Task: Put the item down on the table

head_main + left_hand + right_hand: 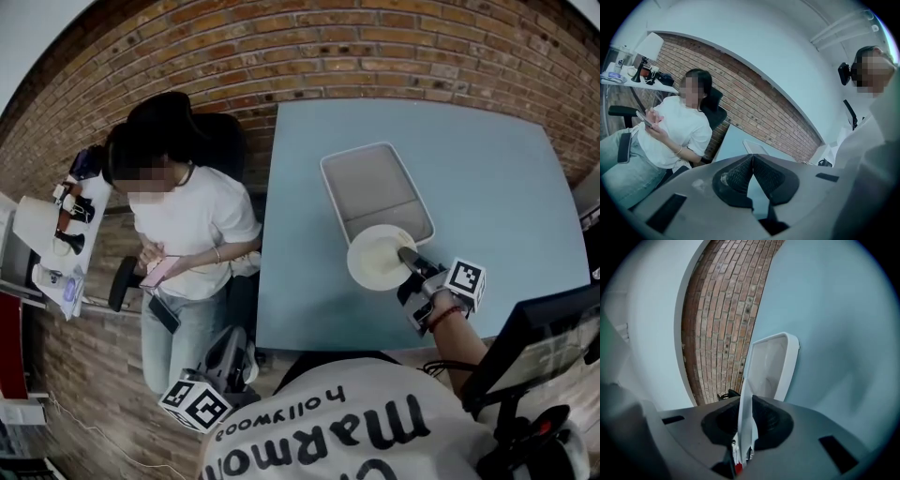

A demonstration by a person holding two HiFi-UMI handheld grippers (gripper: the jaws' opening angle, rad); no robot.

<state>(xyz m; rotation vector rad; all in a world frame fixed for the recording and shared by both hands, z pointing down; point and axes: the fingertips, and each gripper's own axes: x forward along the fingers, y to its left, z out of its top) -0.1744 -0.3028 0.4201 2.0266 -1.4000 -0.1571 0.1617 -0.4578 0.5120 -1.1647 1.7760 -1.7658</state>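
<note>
A round white plate (380, 255) is over the light blue table (497, 178), at the near end of a white rectangular tray (375, 187); whether it rests on the table I cannot tell. My right gripper (410, 255) is shut on the plate's near right rim. In the right gripper view the plate (746, 397) runs edge-on between the jaws of the right gripper (745, 427), with the tray (771, 364) beyond. My left gripper (230, 361) hangs low beside the table's near left corner. Seen in its own view, the left gripper (752, 161) is shut with nothing in it.
A seated person (187, 234) in a white shirt holds a phone just left of the table, on a dark chair (211, 127). A small side table with a lamp (37, 230) stands farther left. A dark monitor (534, 337) is at the near right.
</note>
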